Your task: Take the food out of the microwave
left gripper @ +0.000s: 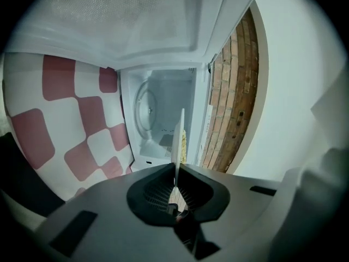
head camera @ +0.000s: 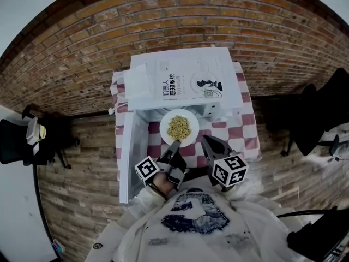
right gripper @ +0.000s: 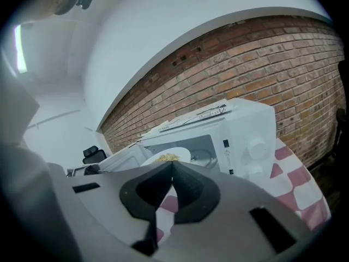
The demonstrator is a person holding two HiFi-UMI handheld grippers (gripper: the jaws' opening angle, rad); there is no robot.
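A white plate (head camera: 179, 127) heaped with yellowish food hangs just in front of the open white microwave (head camera: 188, 100). My left gripper (head camera: 175, 144) is shut on the plate's near rim. In the left gripper view the plate (left gripper: 178, 138) shows edge-on between the jaws of the left gripper (left gripper: 175, 172), with the empty microwave cavity (left gripper: 161, 119) behind it. My right gripper (head camera: 209, 142) sits right of the plate, apart from it, jaws shut with nothing in them. In the right gripper view the right gripper (right gripper: 172, 165) points at the plate (right gripper: 166, 156) and the microwave (right gripper: 245, 138).
The microwave door (head camera: 132, 154) stands swung open to the left. A booklet (head camera: 188, 82) lies on top of the microwave. A red-and-white checked cloth (head camera: 242, 141) covers the small table. Black chairs stand at left (head camera: 22, 141) and right (head camera: 319, 119). A brick wall (head camera: 180, 15) is behind.
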